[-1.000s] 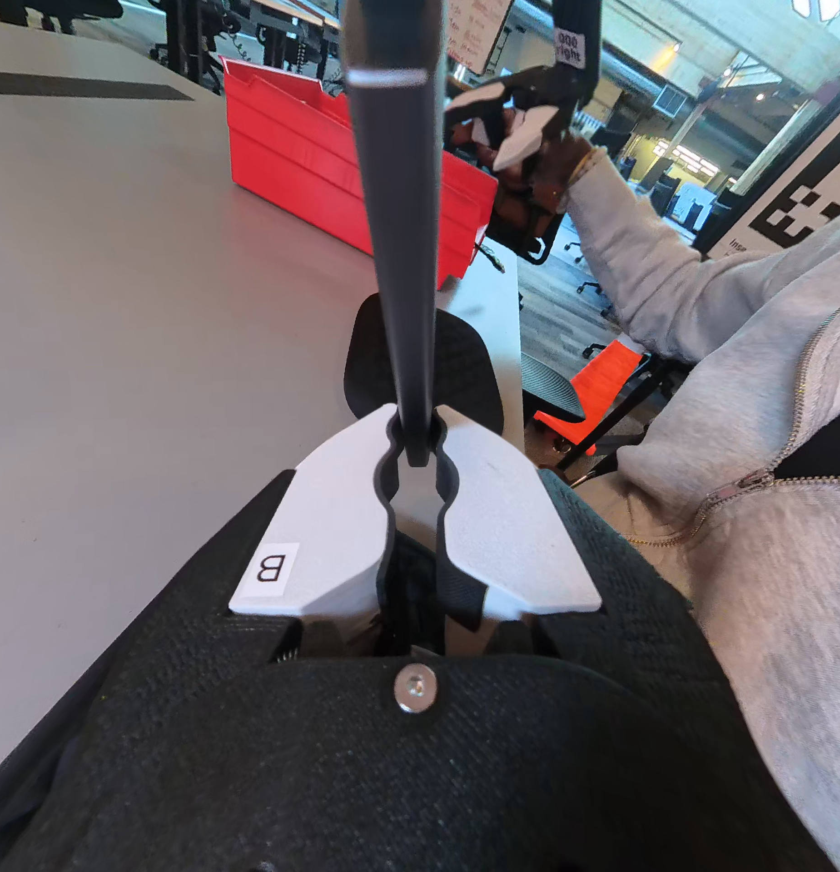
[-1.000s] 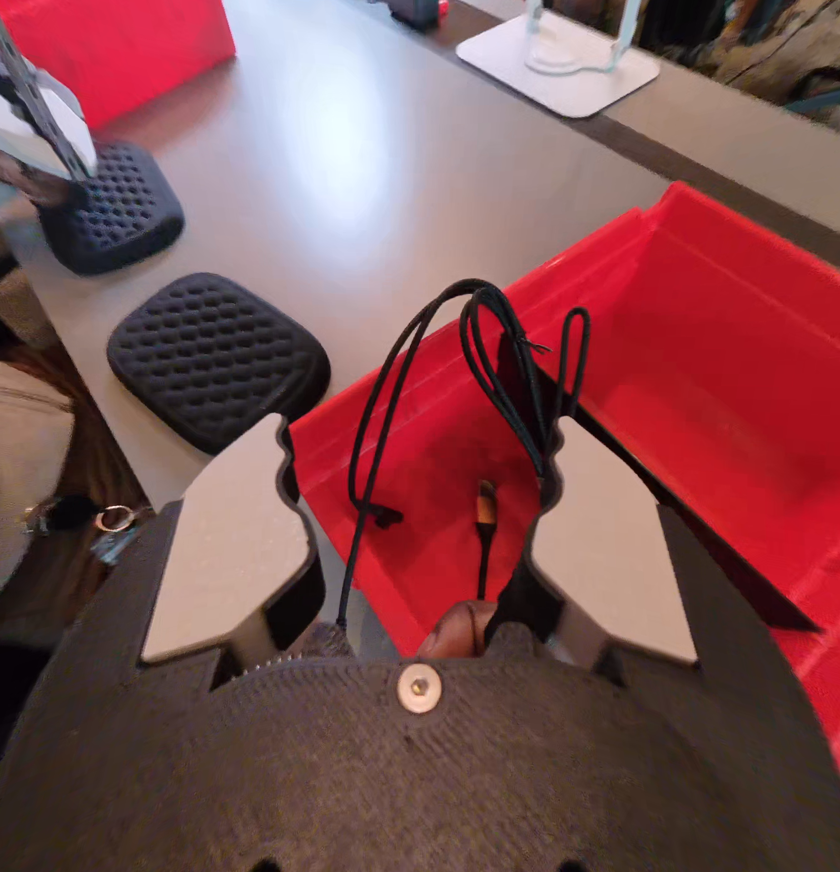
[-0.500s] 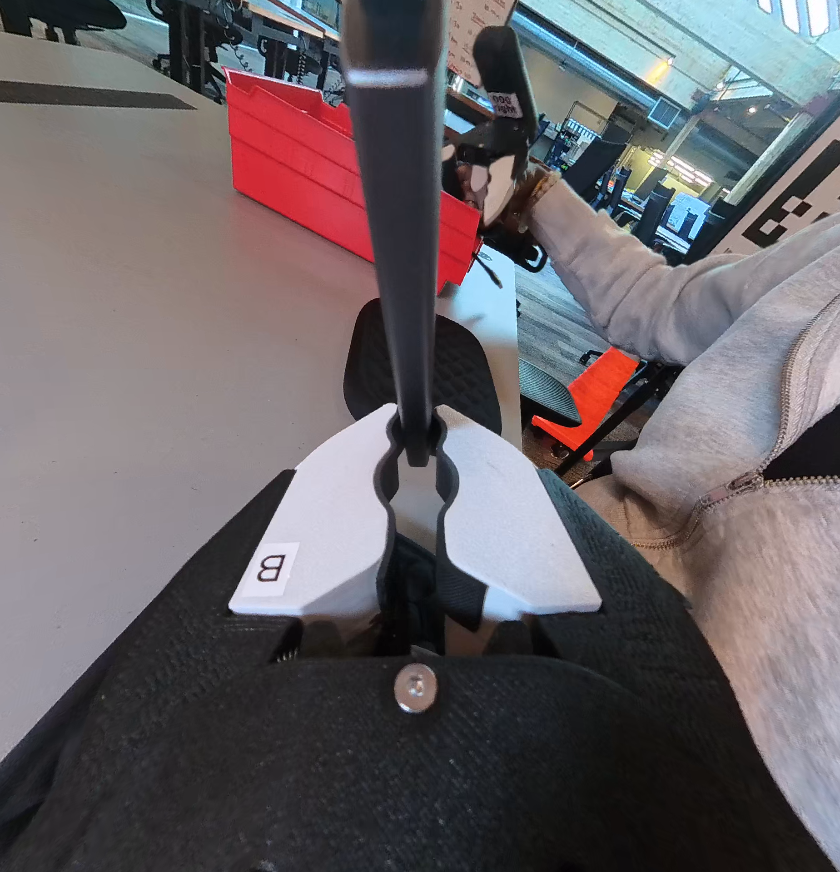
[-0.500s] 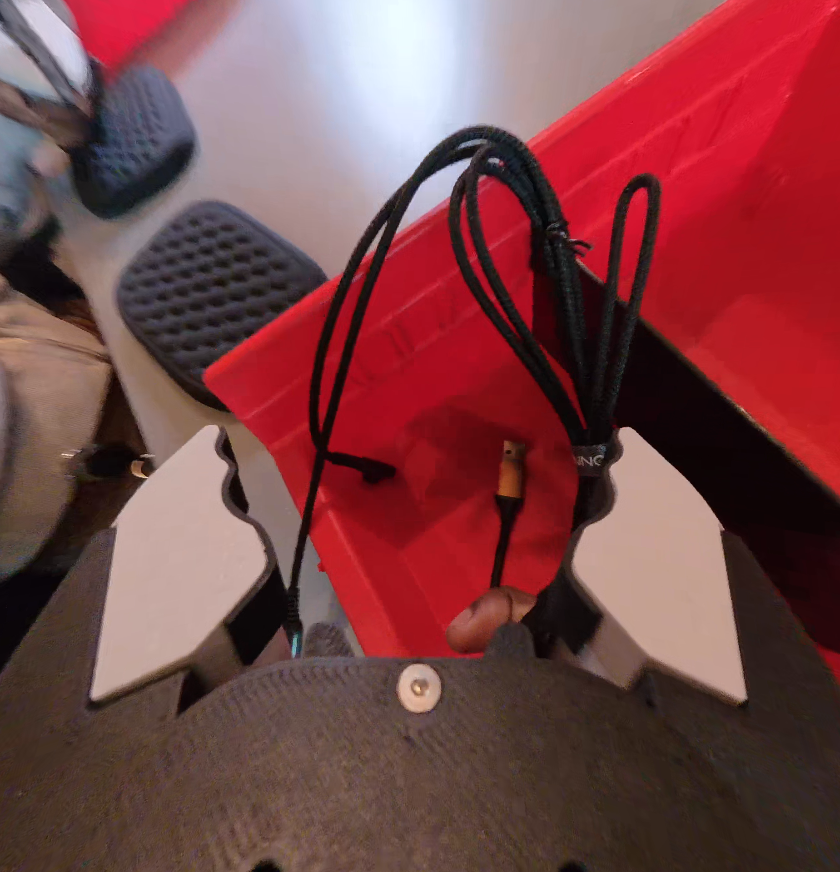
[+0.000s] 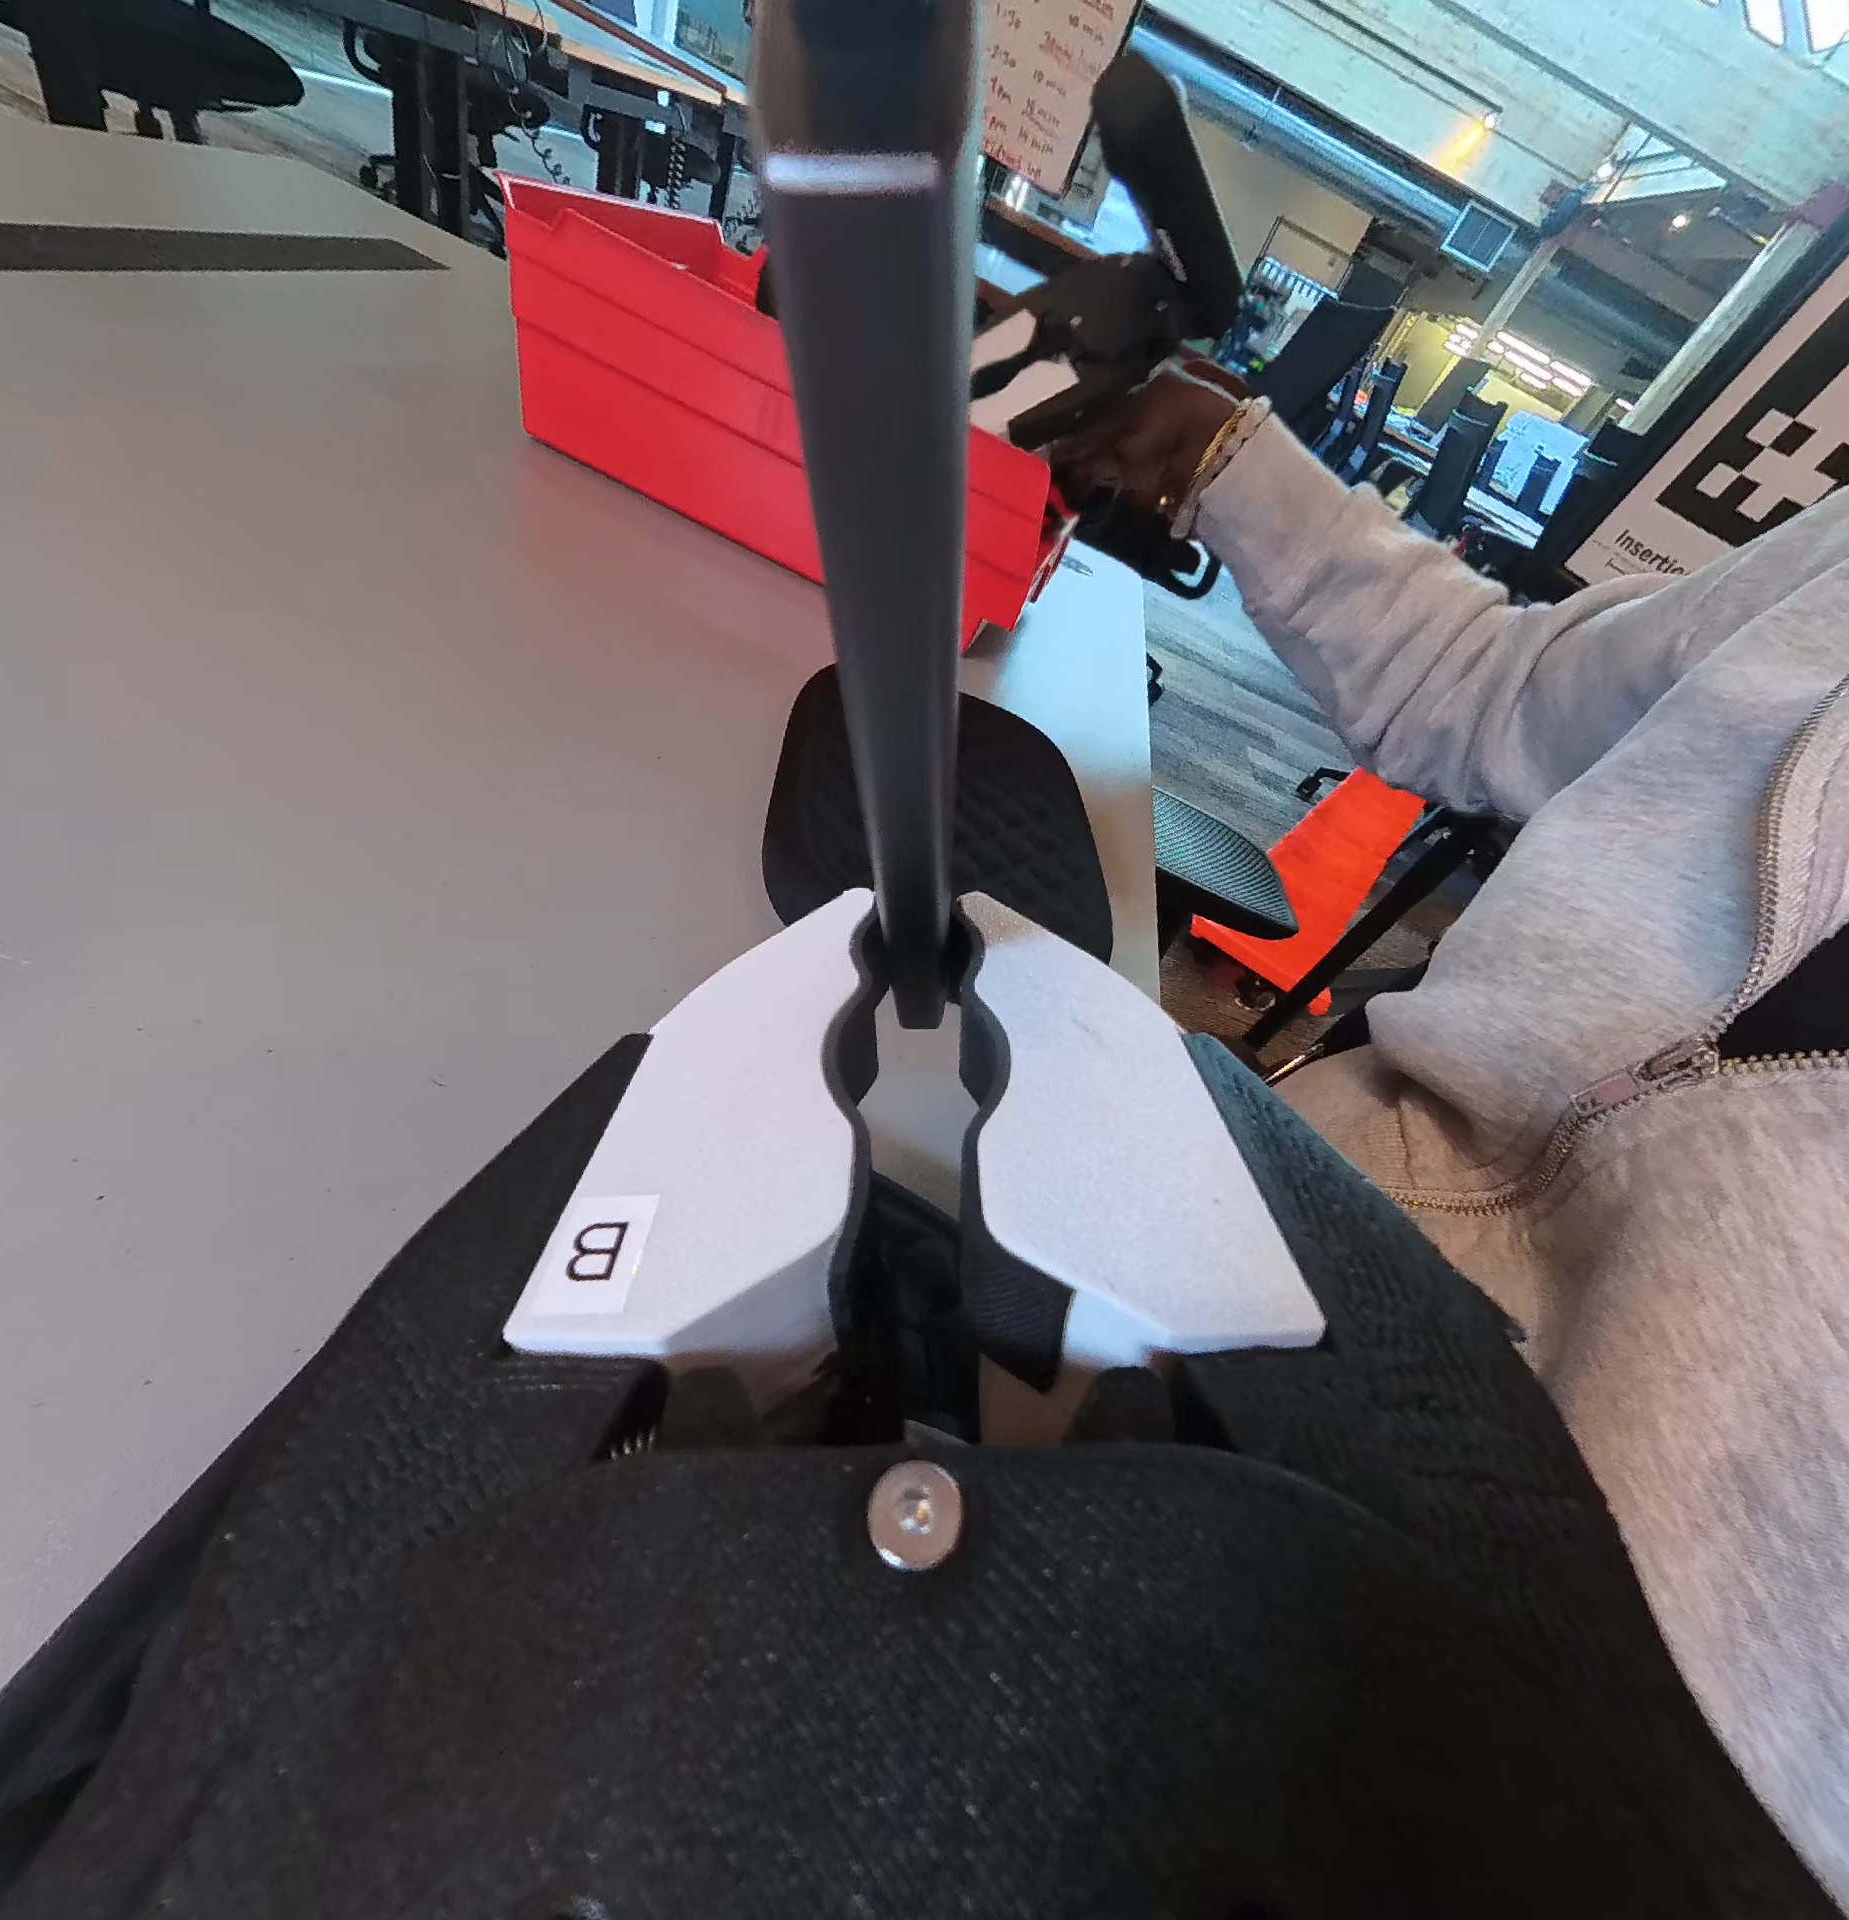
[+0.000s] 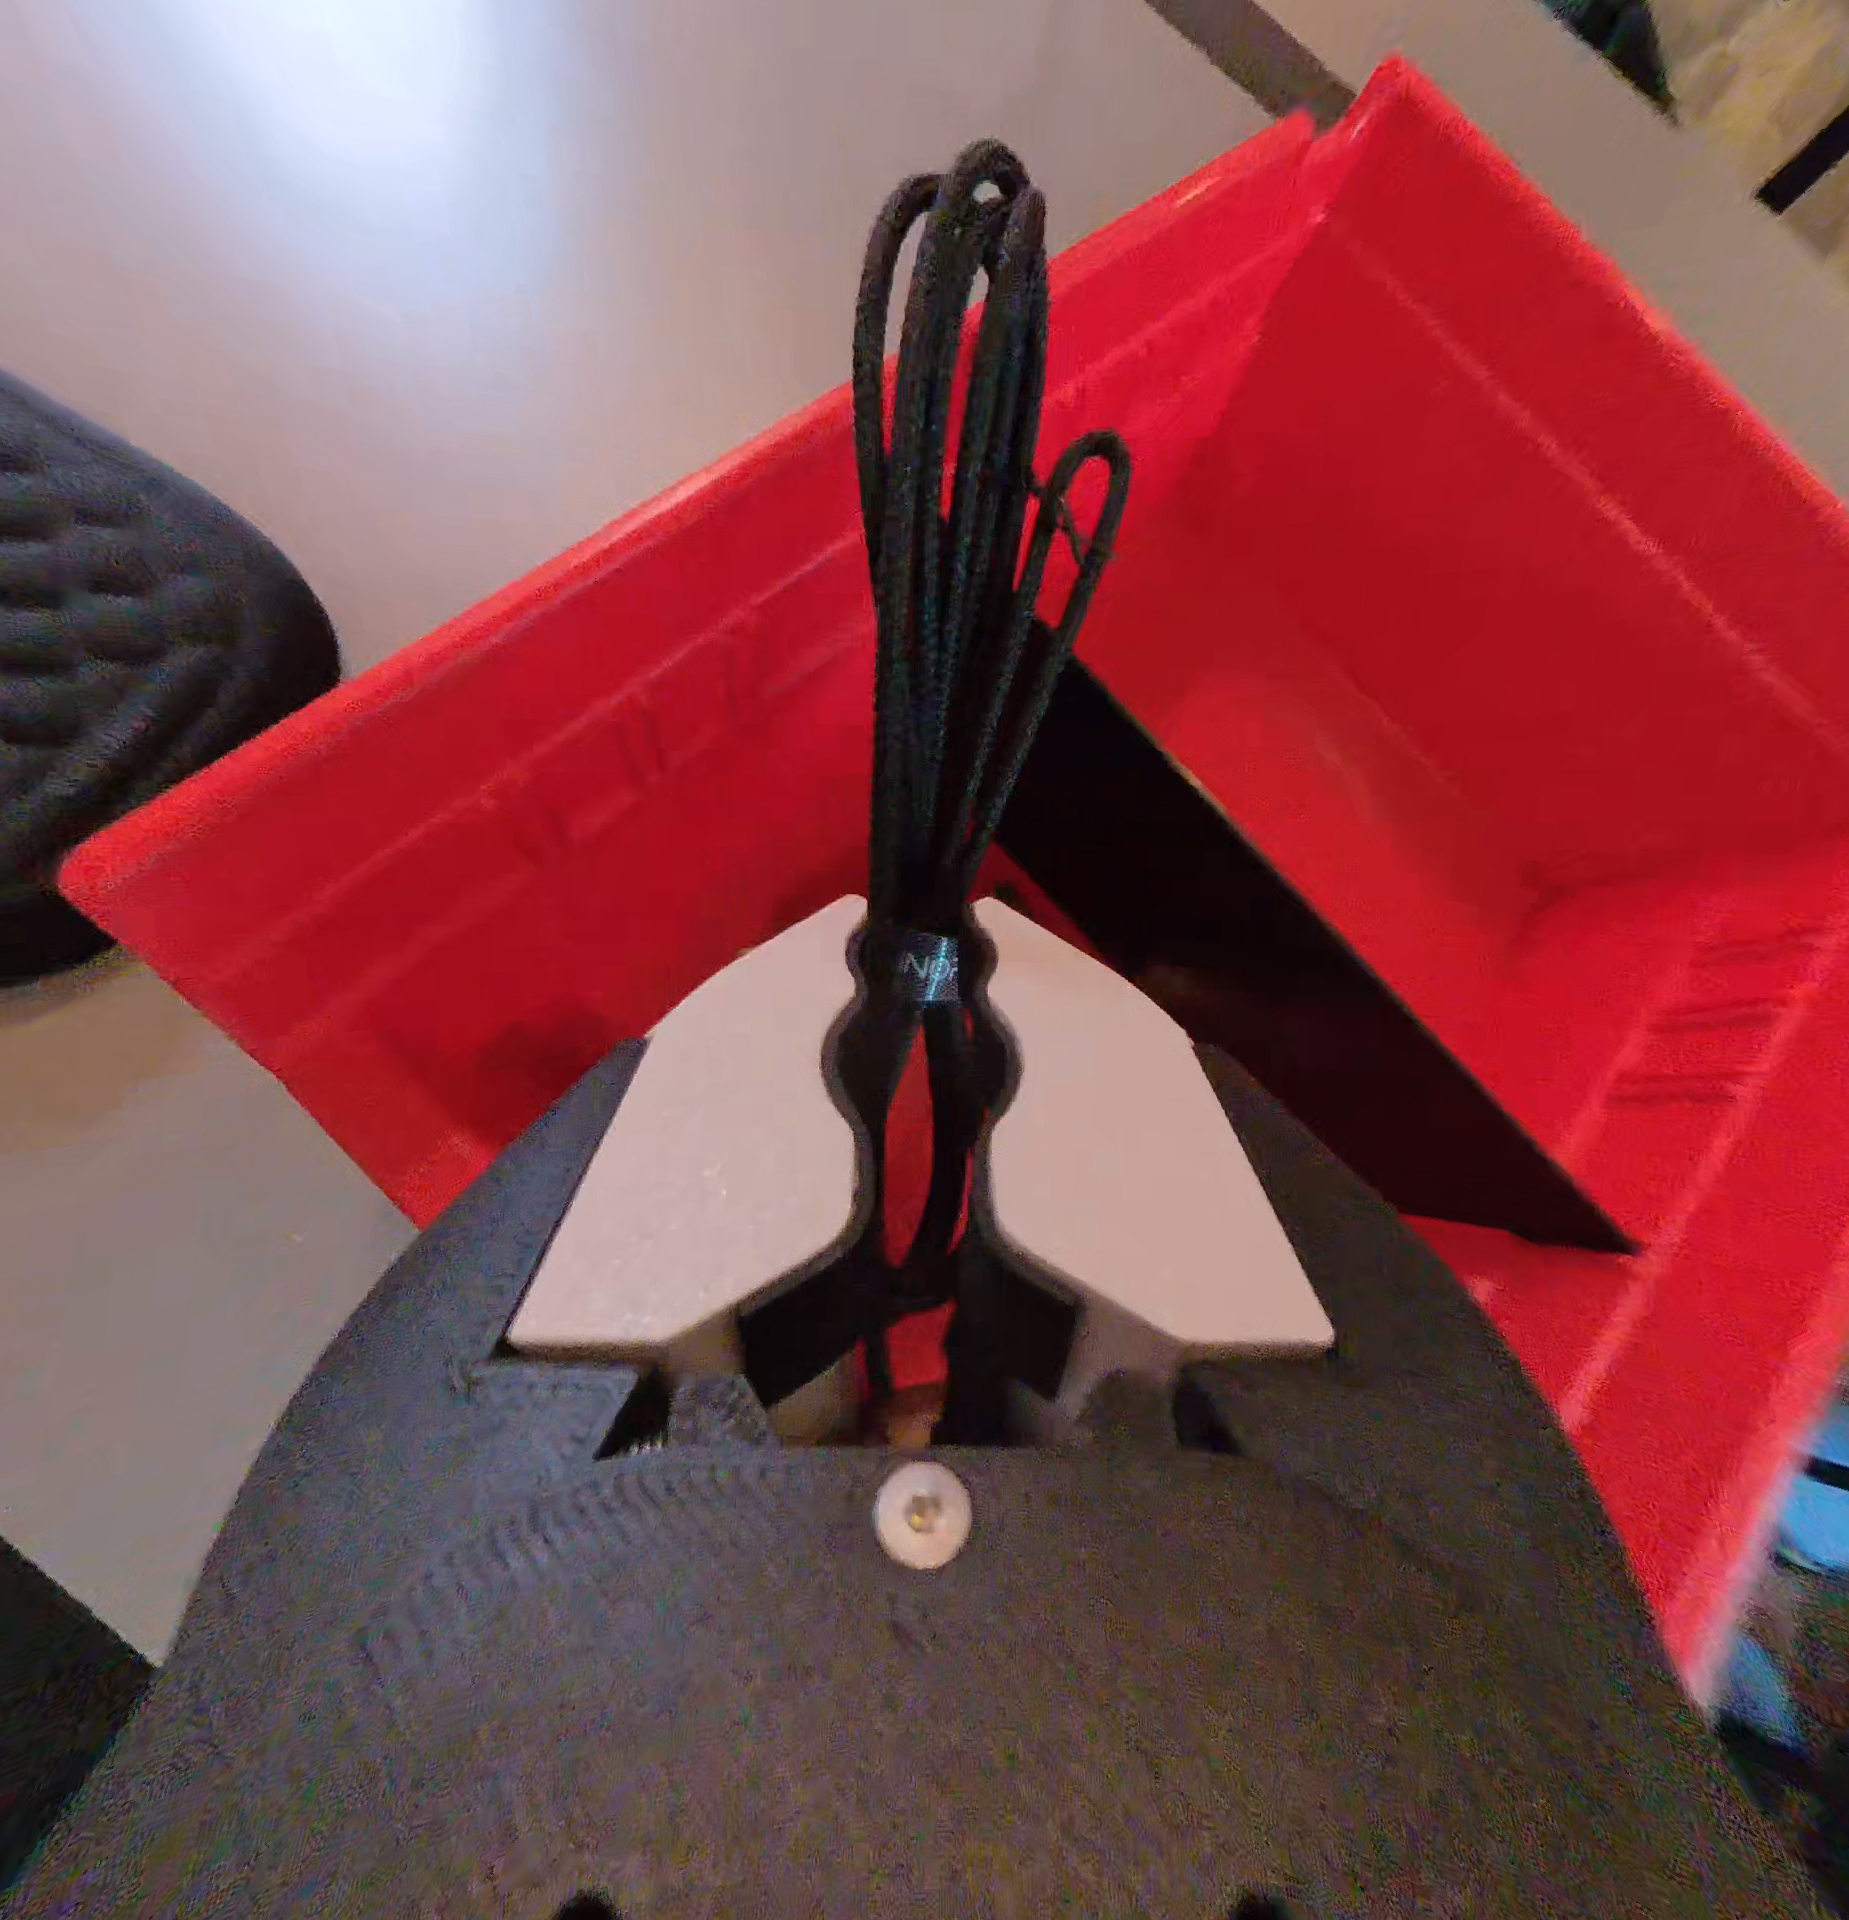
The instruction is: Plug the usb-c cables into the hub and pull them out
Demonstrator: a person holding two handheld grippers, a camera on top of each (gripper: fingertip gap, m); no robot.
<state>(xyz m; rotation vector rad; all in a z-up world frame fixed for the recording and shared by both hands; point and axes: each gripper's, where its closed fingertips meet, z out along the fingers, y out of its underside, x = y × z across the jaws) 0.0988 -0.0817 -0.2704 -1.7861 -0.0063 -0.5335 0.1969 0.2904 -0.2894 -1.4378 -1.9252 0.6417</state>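
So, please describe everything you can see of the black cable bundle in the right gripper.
The cable bundle is thin, black and braided, folded into several long loops with a small dark band around them. The right gripper is shut on it at the band; the loops stand beyond the fingertips, over the red bin. Its plugs are hidden.

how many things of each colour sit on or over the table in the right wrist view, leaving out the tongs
red: 1, the bin
black: 3, the cable bundle, the pad, the divider in the bin
total: 4
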